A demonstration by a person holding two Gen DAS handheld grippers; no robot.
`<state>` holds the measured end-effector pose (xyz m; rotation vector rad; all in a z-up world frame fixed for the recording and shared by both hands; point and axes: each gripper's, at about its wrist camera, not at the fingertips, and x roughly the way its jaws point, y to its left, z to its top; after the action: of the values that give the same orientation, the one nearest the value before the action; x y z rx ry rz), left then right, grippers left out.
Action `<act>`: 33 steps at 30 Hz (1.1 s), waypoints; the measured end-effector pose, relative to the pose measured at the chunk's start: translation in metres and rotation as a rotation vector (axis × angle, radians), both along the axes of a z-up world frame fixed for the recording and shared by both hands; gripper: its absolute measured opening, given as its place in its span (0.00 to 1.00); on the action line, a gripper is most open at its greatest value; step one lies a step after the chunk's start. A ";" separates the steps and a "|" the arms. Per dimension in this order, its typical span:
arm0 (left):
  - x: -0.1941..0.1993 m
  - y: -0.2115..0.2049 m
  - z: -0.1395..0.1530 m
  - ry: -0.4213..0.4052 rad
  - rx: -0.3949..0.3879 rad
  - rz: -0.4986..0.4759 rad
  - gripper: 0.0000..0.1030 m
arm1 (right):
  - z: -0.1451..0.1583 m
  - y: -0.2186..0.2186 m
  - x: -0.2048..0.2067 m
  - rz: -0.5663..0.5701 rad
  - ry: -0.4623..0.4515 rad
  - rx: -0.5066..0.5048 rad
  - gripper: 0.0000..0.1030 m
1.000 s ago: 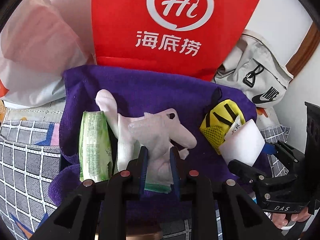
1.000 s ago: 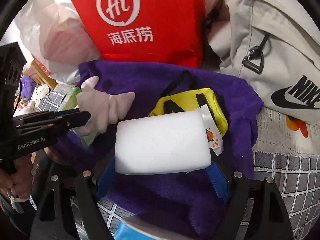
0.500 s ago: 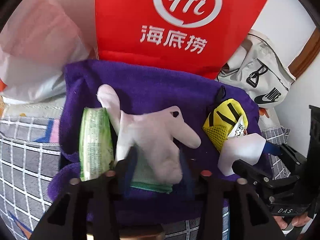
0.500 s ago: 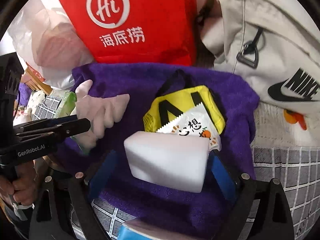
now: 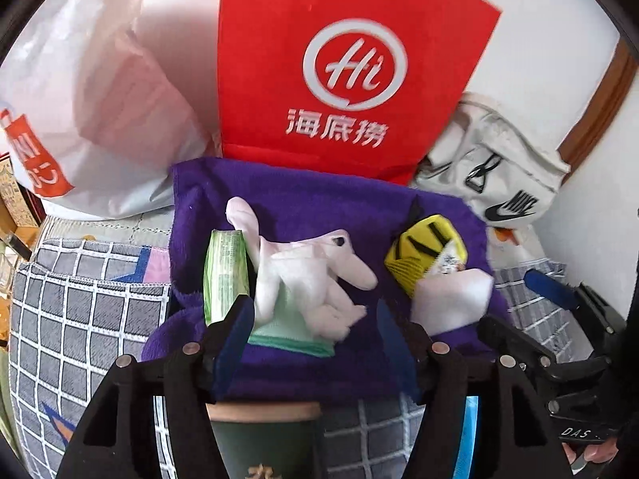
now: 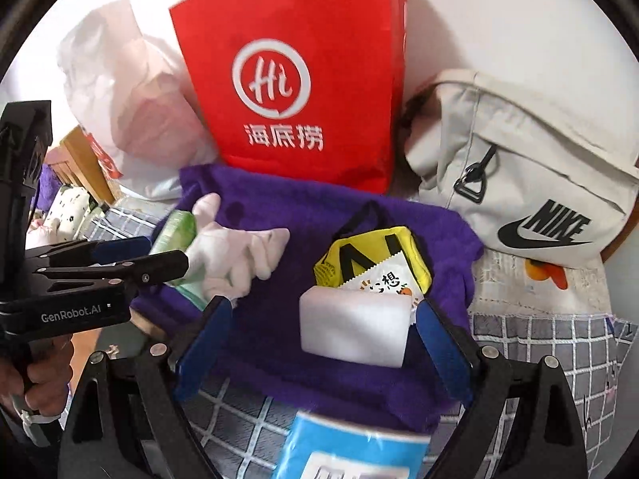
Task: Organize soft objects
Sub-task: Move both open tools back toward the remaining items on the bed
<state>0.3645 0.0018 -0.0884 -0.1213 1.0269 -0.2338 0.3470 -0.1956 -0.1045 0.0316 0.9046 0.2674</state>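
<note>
A purple towel [image 5: 319, 207] lies spread on a checked cover. On it rest a green tissue pack [image 5: 225, 275], a white glove [image 5: 315, 275] with a green cuff, a yellow pouch [image 5: 423, 251] and a white sponge block [image 5: 451, 299]. My left gripper [image 5: 315, 343] hovers just above the glove's cuff. Its jaws are opening and the pads stand clear of the cloth. My right gripper [image 6: 323, 353] stands open around the sponge block [image 6: 355, 327], which lies on the towel [image 6: 319, 215] against the pouch [image 6: 371, 255] and a small sachet [image 6: 383, 283].
A red paper bag [image 5: 351, 64] stands behind the towel, with a white plastic bag [image 5: 100, 92] on its left and a beige Nike bag [image 6: 531, 171] on its right. A blue pack [image 6: 351, 447] lies near me. A dark green cup [image 5: 263, 439] sits under my left gripper.
The left jaws spread and let go of the glove. The right jaws released the sponge block onto the towel. Both grippers pulled up and back.
</note>
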 end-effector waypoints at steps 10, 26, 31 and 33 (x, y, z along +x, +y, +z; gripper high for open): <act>-0.063 0.002 0.036 -0.062 -0.018 -0.017 0.60 | 0.029 -0.004 -0.080 -0.010 -0.031 0.043 0.90; -0.187 0.012 0.040 -0.103 -0.015 0.007 0.60 | 0.062 0.001 -0.220 -0.025 -0.166 0.017 0.90; -0.210 0.012 0.034 -0.095 -0.005 0.012 0.60 | 0.060 0.006 -0.248 -0.014 -0.182 0.012 0.90; -0.219 0.013 0.031 -0.094 -0.010 0.014 0.60 | 0.057 0.007 -0.256 -0.009 -0.184 0.009 0.90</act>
<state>0.1458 0.0153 -0.0572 -0.1252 0.9310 -0.2295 0.0909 -0.1883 -0.0471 0.0189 0.7202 0.2615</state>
